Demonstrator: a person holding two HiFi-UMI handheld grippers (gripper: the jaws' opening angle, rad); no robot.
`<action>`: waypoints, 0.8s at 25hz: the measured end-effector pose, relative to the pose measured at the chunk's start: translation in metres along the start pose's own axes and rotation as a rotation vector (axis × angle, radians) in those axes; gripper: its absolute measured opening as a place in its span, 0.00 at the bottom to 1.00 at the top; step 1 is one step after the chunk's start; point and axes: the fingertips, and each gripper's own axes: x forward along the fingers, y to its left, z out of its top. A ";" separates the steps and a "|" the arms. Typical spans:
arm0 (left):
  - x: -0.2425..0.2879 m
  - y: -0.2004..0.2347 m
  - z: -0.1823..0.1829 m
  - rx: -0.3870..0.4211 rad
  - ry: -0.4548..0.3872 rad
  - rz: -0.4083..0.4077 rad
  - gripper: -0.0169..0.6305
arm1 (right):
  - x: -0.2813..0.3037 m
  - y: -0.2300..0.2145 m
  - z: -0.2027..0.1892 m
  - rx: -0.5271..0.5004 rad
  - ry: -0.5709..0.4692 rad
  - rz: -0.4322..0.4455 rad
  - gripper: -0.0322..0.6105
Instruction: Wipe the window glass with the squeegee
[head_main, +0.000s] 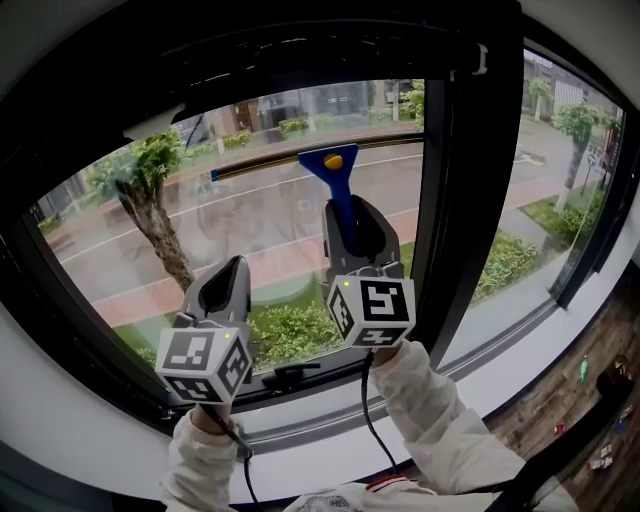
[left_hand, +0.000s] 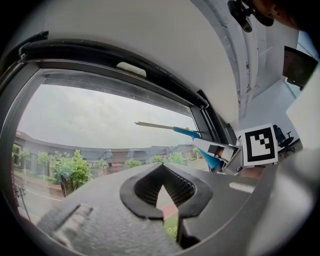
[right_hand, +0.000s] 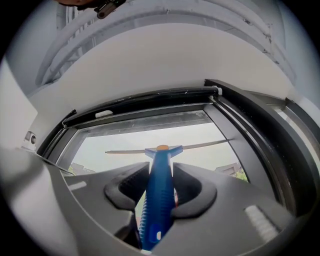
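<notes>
A blue squeegee (head_main: 336, 186) with an orange button has its long blade (head_main: 290, 158) lying across the window glass (head_main: 250, 230), about a third of the way down the pane. My right gripper (head_main: 345, 215) is shut on the squeegee's handle (right_hand: 159, 195), which stands up between the jaws in the right gripper view, the blade (right_hand: 165, 148) across the pane above. My left gripper (head_main: 228, 275) is lower left, off the glass, with its jaws shut and nothing between them. In the left gripper view my left gripper (left_hand: 162, 192) points at the pane, the squeegee (left_hand: 186, 132) to its right.
A black window frame (head_main: 462, 190) divides this pane from another at the right. A black latch (head_main: 290, 377) sits on the lower sill. Outside are a tree (head_main: 150, 205), a road and hedges. A cable (head_main: 372, 420) hangs from my right gripper.
</notes>
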 end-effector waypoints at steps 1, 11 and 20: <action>-0.001 0.000 -0.004 -0.002 0.006 -0.001 0.03 | -0.003 0.000 -0.004 -0.001 0.007 0.000 0.28; -0.014 -0.005 -0.044 -0.001 0.024 0.010 0.03 | -0.028 -0.002 -0.045 0.009 0.085 -0.002 0.28; -0.024 -0.013 -0.079 -0.006 0.071 0.020 0.03 | -0.053 -0.002 -0.079 0.030 0.156 -0.007 0.28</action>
